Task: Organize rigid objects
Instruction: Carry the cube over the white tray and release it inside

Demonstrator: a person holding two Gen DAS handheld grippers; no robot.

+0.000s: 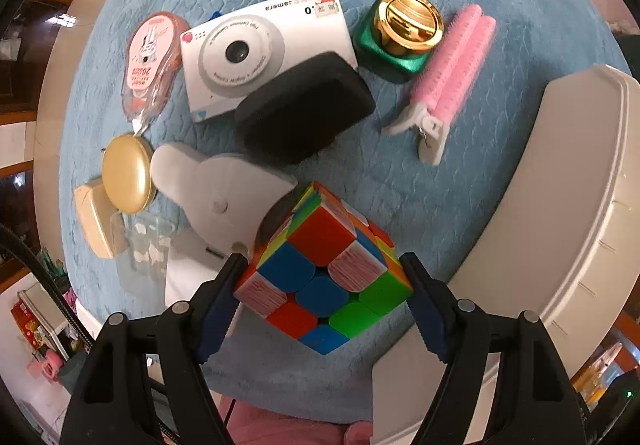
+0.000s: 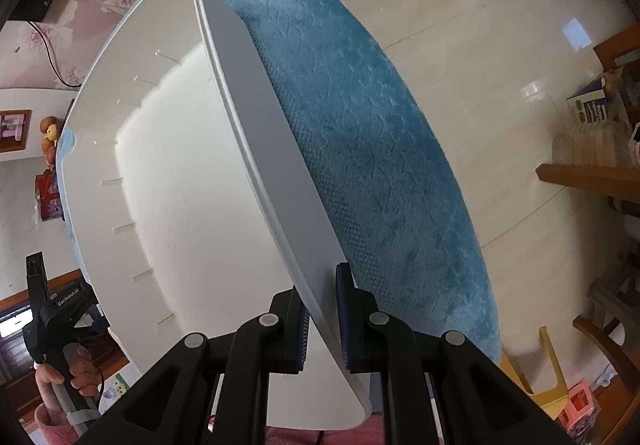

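blue quilted cloth [image 1: 420,201] covers the table, and your clutter runs across it left to right: a cream compact [image 1: 126,173], a pink tape dispenser [image 1: 154,61], a white toy camera [image 1: 260,49] with a black pad [image 1: 304,109] leaning on it, a green-and-gold jar [image 1: 404,33], and a pink roller clip [image 1: 452,73]. nearest you, the cube [image 1: 324,273] sits between the fingers of your left gripper [image 1: 326,287], jaws wide and pinching its two sides. it seems tilted on a corner, so keep the squeeze even and lift straight before you swing right toward the white bin [image 1: 568,205]. clear the rim fully, then let go low inside so it doesn't bounce.

your right gripper [image 2: 322,315] is pressed nearly together, pinching the bin's [image 2: 168,173] near wall. hold it steady while the cube goes in.

only the left view shows the cube and the clutter. only the right view shows the bin's bare inside, your hand [image 2: 66,385] on the left handle, and the floor beyond the table.
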